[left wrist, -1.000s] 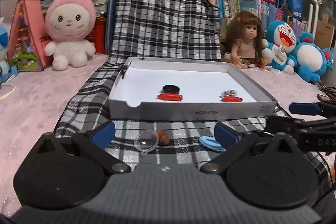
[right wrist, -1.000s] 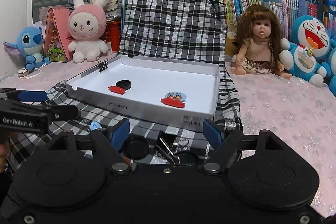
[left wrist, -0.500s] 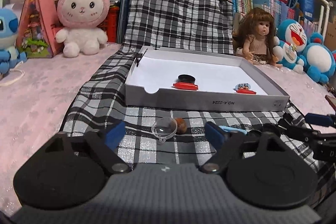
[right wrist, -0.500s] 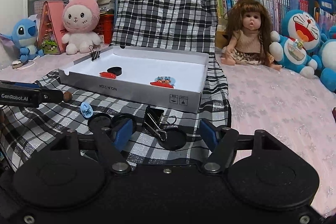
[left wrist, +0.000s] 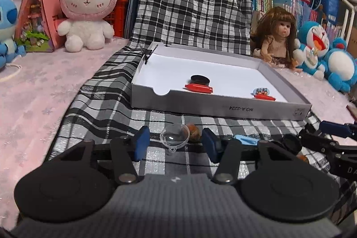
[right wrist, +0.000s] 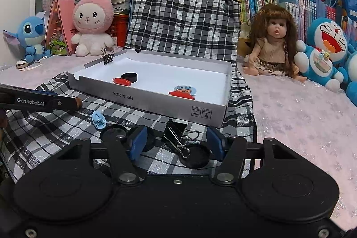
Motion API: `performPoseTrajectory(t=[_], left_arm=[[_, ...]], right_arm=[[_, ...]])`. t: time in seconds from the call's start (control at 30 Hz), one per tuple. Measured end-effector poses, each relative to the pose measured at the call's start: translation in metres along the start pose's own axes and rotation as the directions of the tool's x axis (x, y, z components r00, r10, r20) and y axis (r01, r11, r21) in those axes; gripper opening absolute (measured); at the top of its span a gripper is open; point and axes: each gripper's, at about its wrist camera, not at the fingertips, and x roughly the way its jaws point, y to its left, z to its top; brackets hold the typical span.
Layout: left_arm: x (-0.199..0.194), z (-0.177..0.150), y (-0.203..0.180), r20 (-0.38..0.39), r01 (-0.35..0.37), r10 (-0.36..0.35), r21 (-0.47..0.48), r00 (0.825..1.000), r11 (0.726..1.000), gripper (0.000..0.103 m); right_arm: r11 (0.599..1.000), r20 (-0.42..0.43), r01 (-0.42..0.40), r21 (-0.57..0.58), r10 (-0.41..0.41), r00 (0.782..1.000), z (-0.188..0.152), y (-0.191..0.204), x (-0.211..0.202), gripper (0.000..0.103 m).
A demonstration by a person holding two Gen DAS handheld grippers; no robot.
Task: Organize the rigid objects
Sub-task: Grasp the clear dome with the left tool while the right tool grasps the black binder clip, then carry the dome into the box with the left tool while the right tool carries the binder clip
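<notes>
A grey box with a white floor (left wrist: 223, 107) (right wrist: 145, 97) holds a black disc (left wrist: 200, 80), a red clip (left wrist: 198, 88) and a small blue-and-red toy (left wrist: 263, 94). My left gripper (left wrist: 175, 144) is open around a clear plastic dome (left wrist: 175, 137) and a brown nut (left wrist: 194, 134) on the plaid cloth. A light blue clip (right wrist: 98, 119) lies between the grippers. My right gripper (right wrist: 176, 143) is open around a black binder clip (right wrist: 176, 137), with black discs (right wrist: 194, 156) beside it.
A binder clip (right wrist: 108, 58) is on the box's far left corner. A pink rabbit plush (left wrist: 87, 14), a doll (right wrist: 272, 41) and blue plush toys (right wrist: 321, 55) stand behind the box. Books line the back.
Both grippers have pulled back and risen a little, so the box looks farther away. The left gripper's fingers now frame the clear dome more closely. Both stay open.
</notes>
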Motion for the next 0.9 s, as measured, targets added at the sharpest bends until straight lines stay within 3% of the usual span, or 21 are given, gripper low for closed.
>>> performPoseTrajectory(t=[0.1, 0.37, 0.57, 0.7, 0.77, 0.9], left_arm=[[0.004, -0.001, 0.004, -0.006, 0.003, -0.003, -0.032, 1.000, 0.999, 0.067], [-0.003, -0.002, 0.001, 0.010, -0.009, 0.009, 0.012, 1.000, 1.000, 0.066], [-0.004, -0.002, 0.004, 0.000, -0.005, 0.005, 0.012, 1.000, 1.000, 0.049], [-0.003, -0.002, 0.004, -0.002, -0.008, 0.008, 0.015, 1.000, 1.000, 0.043], [-0.002, -0.002, 0.004, -0.004, -0.001, 0.001, 0.015, 1.000, 1.000, 0.033], [-0.010, 0.003, 0.003, 0.034, -0.005, 0.005, 0.002, 0.999, 1.000, 0.032]], right_arm=[[1.000, 0.003, 0.000, -0.004, 0.000, 1.000, 0.002, 0.003, 0.003, 0.056], [1.000, -0.018, 0.014, 0.014, -0.014, 1.000, 0.003, 0.001, 0.015, 0.049], [1.000, -0.035, 0.004, 0.014, -0.004, 0.999, 0.004, 0.001, 0.018, 0.038], [1.000, -0.035, 0.005, -0.005, -0.005, 0.999, 0.004, 0.005, 0.019, 0.033], [1.000, -0.037, 0.003, -0.006, -0.003, 0.999, 0.004, 0.006, 0.020, 0.026], [1.000, -0.026, 0.010, 0.000, -0.010, 1.000, 0.007, 0.006, 0.017, 0.022]])
